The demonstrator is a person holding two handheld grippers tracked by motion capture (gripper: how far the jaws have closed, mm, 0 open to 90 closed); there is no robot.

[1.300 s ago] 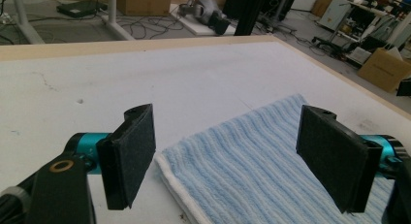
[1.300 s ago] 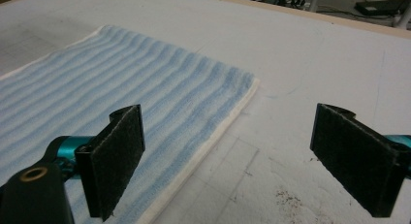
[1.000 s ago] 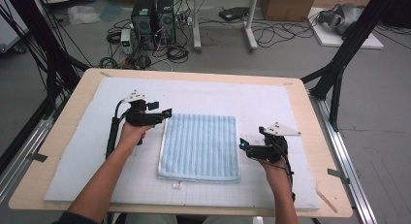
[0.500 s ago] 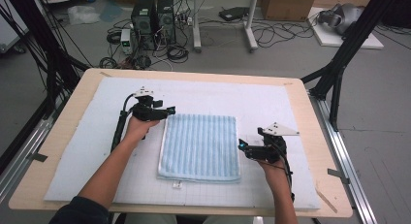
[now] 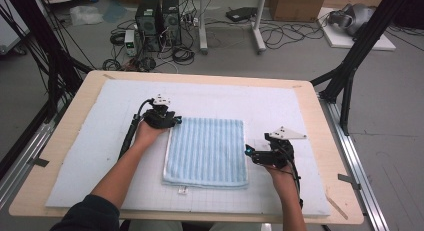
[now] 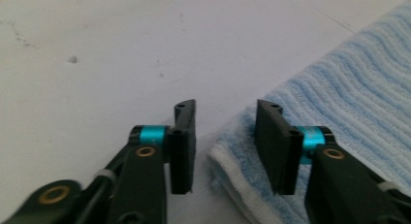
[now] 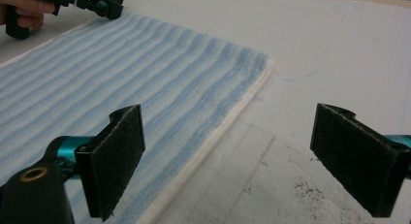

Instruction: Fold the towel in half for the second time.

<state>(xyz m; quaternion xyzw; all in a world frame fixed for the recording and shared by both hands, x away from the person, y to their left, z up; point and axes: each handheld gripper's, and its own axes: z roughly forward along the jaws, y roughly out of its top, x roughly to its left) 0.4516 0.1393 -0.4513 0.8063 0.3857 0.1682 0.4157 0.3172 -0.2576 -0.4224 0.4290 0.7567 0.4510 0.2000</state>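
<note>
Step in hand: acquiring a corner of the folded blue towel (image 5: 207, 151) for what looks like a further fold.

Towel posn: lies flat at mid-table on the white mat (image 5: 90, 156), striped face up, white hem along its edges.

Left gripper (image 5: 172, 122): sits at the towel's far left corner. In the left gripper view (image 6: 225, 146) the jaws have just been closing and now stand part-way in, w/ the white-hemmed corner (image 6: 232, 185) between them. The pads don't yet press the cloth; a gap shows on each side. One pad is over bare mat, the other over the towel. No grip made yet.

Right gripper (image 5: 250, 153): rests just beside the towel's right edge, near its mid-length. In the right gripper view (image 7: 228, 161) the jaws stand wide apart, nothing between them but the towel's hem (image 7: 208, 146) and the mat. One pad is above the cloth, the other well out over the mat.

Next move, as I judge it: left jaws finish closing on the corner, low enough to catch all layers, not just the top ply. Right gripper needs to reach a matching corner or edge and close there too. Lift only once both hold, else the fold may skew.

Risk: pinching mat along w/ cloth.
</note>
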